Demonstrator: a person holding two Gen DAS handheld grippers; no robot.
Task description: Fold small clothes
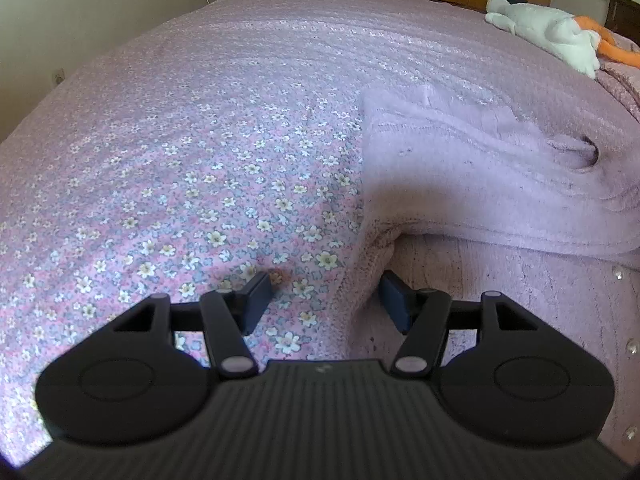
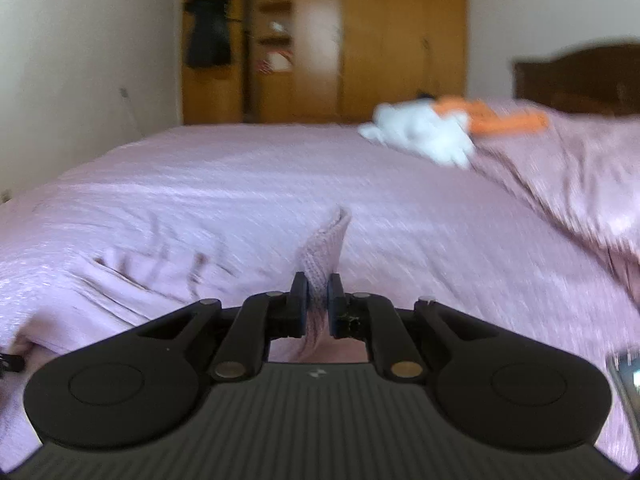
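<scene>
A lilac knit garment (image 1: 480, 172) lies on the floral bedspread (image 1: 200, 200), right of centre in the left wrist view, with one part folded over a lower layer. My left gripper (image 1: 326, 298) stands open just above the bed; the garment's near left edge (image 1: 360, 280) runs between its fingers without being pinched. In the blurred right wrist view, my right gripper (image 2: 318, 296) is shut on a strip of the same knit garment (image 2: 324, 248), which sticks up beyond the pads, above the bed.
A white and orange plush toy (image 1: 548, 32) (image 2: 424, 132) lies at the far right of the bed. Behind the bed stand a wooden wardrobe (image 2: 360, 40) and a dark headboard (image 2: 580, 76). A wall (image 1: 100, 20) runs along the left.
</scene>
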